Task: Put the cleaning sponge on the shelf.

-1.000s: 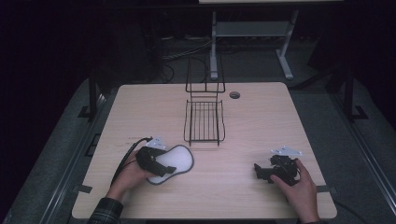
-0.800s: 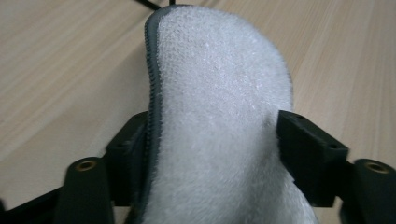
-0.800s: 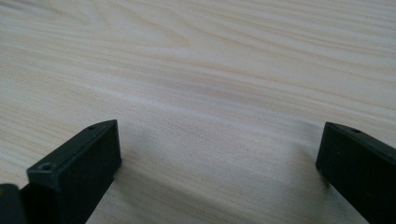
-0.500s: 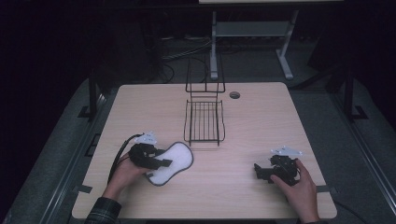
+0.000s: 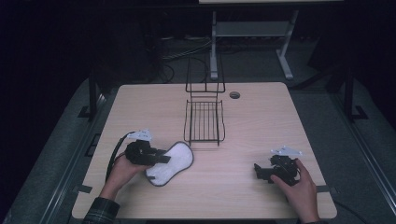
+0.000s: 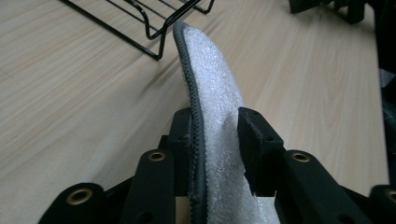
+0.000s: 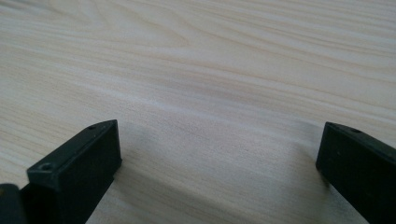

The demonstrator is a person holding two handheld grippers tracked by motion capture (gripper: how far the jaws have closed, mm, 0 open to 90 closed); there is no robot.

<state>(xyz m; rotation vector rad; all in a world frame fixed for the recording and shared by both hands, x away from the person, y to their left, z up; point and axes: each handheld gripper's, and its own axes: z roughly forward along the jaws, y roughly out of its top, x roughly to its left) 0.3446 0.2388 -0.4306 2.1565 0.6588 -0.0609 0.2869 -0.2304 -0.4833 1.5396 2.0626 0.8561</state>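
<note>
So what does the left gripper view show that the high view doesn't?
Left gripper view alone: the left hand-held gripper has its jaws shut on the white pad, which stands on its grey-trimmed edge, fuzzy side to the right. High view alone: the pad's whole oval outline, the right hand-held gripper near the table edge, both forearms. Shared: pad, wire rack, wooden tabletop.

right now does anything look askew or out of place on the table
Nothing looks damaged or spilled. The white insole is tipped up on edge in the left claw beside the wire rack; the right claw is open over bare table.
</note>
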